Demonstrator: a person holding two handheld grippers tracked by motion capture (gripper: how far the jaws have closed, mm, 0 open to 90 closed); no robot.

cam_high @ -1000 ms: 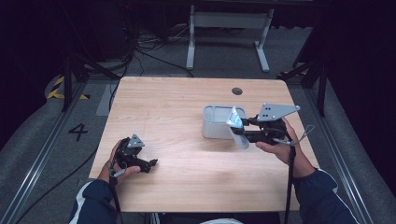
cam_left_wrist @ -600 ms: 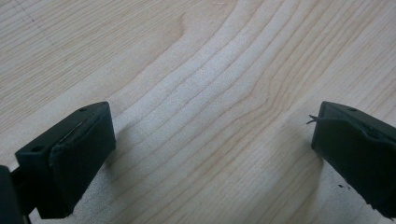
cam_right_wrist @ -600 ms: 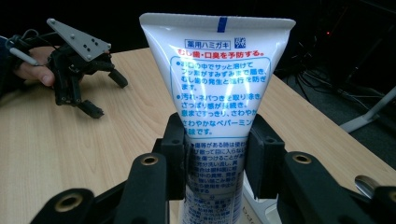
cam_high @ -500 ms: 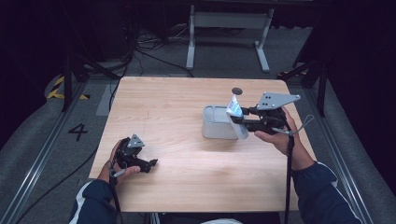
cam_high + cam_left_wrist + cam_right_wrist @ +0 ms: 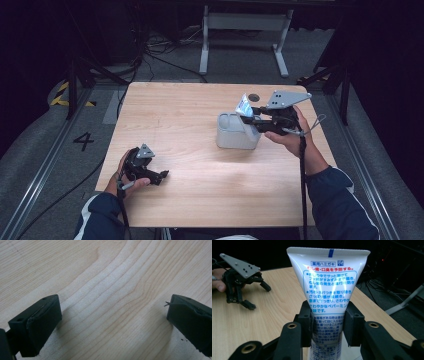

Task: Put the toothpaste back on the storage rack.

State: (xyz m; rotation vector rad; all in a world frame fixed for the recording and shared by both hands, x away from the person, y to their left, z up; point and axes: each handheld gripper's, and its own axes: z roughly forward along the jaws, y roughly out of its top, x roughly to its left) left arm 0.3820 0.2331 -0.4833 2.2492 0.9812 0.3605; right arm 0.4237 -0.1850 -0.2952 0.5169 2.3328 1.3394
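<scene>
mostly pale wooden table (image 5: 200,125), grey floor (image 5: 45,150), dark surroundings

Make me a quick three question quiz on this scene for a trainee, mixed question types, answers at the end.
1. True or false: the right claw is shut on the toothpaste tube.
2. The left claw is: A) open above bare table, B) gripping the grey container, C) holding a cable.
3. Fill in: the tube's crimped end points ____.

Key: 1 true; 2 A; 3 up.

Toothpaste tube (image 5: 329,290) bears Japanese print, seemingly "薬用ハミガキ"; floor (image 5: 30,165) is marked "4" (image 5: 83,141).
</scene>
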